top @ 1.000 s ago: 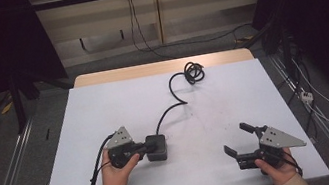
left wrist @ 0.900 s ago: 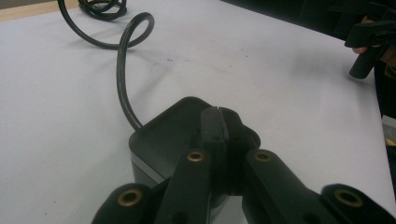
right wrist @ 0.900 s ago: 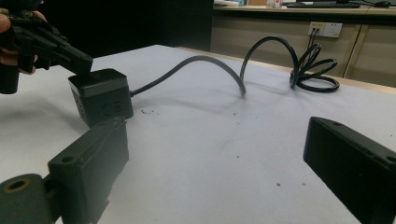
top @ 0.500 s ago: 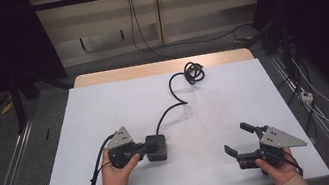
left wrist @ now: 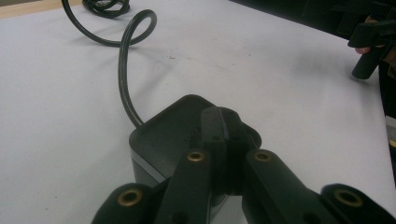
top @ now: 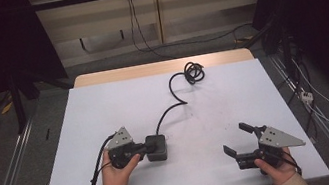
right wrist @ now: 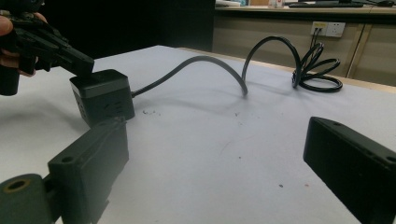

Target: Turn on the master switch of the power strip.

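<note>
High view
Table (top: 105, 112): white top, wood strip along far edge.
Black box (top: 156, 148): cube-shaped power adapter/socket block, left-centre, nearer the front edge.
Cord (top: 174, 100): black, runs from box's far side twd the back, ends in a small coil (top: 193, 71) near far edge.
Left gripper (top: 150, 147): held in left hand (top: 115, 174), jaws pointing right, tips on top of the box; grey 3-cornered plate on its top.
Right gripper (top: 239, 139): in right hand (top: 276, 169) at front right, jaws spread wide, nothing betw. them, well apart from the box.

Left gripper view
Left gripper (left wrist: 223, 133): jaws pressed together, no gap at tips, resting on box's top face; not pinching it.
Box (left wrist: 163, 135): dark, rounded corners, lighter side face showing at lower left.
Cord (left wrist: 123, 79): leaves box's far edge, loops once, goes to coil at top.
Right gripper's jaw (left wrist: 369, 49): far off at upper right.

Right gripper view
Right gripper (right wrist: 215, 172): jaws wide apart, bare table betw. them.
Box (right wrist: 102, 95): upper left, on table; slots on near side face.
Left gripper (right wrist: 79, 63): tip touching box's top.
Cord (right wrist: 224, 65): arches up off the table, then coil (right wrist: 317, 70) at far right.
</note>
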